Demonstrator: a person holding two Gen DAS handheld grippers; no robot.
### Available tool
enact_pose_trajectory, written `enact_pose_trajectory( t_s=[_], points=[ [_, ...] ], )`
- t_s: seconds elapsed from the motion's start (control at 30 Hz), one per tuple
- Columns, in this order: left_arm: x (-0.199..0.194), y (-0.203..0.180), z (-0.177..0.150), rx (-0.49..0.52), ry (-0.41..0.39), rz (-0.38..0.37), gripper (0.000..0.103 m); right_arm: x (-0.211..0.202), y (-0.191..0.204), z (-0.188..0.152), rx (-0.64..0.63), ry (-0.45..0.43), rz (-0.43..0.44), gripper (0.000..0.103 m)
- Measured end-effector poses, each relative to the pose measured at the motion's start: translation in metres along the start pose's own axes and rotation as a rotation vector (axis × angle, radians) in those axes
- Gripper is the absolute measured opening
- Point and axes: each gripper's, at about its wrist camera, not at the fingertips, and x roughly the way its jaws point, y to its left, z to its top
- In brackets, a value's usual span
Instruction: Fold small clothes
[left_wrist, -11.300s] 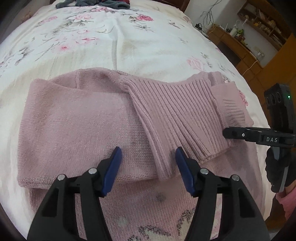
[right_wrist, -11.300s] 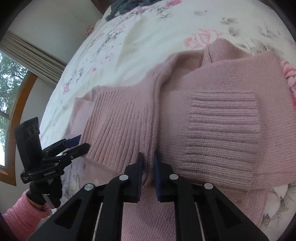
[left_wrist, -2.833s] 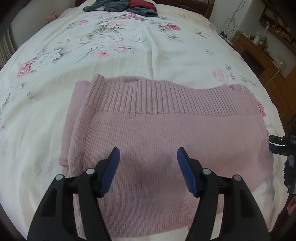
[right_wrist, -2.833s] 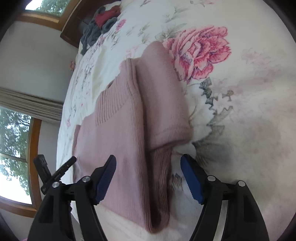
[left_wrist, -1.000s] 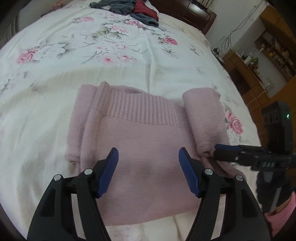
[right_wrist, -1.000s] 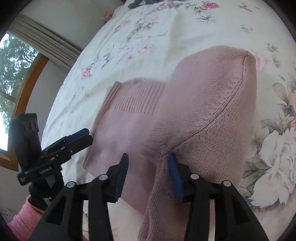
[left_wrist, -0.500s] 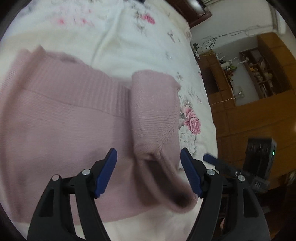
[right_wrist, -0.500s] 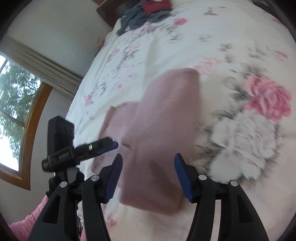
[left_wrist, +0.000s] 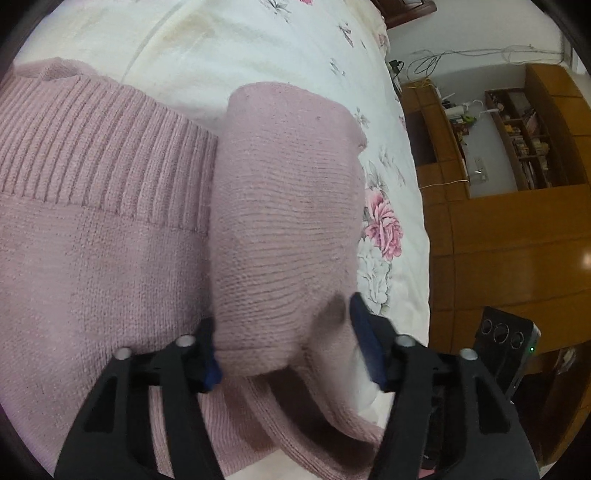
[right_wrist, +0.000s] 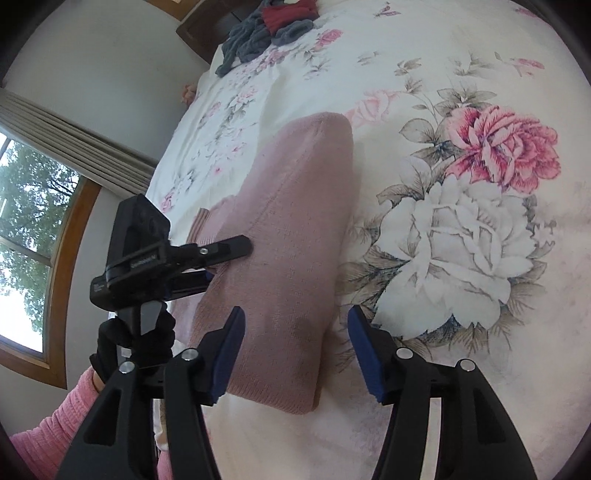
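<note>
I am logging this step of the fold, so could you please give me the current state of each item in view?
Pink sweater: partly folded, right end flipped over onto the body.
Left tool: open, fingers astride the flipped end's near edge.
Right tool: open, holding nothing.
Dark clothes pile: unfolded, heaped at the far end of the bed.

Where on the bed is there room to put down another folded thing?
The widest bare stretch of the floral bedspread lies beside the pink sweater, on the big rose print, just ahead of the open right gripper. More room runs between the sweater and the grey and red clothes pile. It is crowded around the left gripper.
</note>
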Motion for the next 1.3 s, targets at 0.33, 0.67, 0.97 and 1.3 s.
enact_pose_trajectory(
  t_s=[0.33,0.67,0.97,1.3],
  points=[
    [-0.031,-0.016,-0.008,0.028,-0.120,-0.054,0.021,-0.006,-0.002,-0.006,0.017,-0.014,-0.001,0.059],
    [-0.132,-0.002,-0.018,0.067,-0.237,-0.052,0.020,0.007,0.027,-0.011,-0.031,0.004,0.050,0.060],
    [-0.200,0.062,-0.010,0.040,-0.265,0.061,0.020,0.052,0.077,-0.015,-0.105,0.075,0.117,0.061],
    [-0.198,0.143,-0.004,-0.009,-0.230,0.132,0.020,0.116,0.096,-0.037,-0.096,0.209,0.092,0.064]
  ],
)
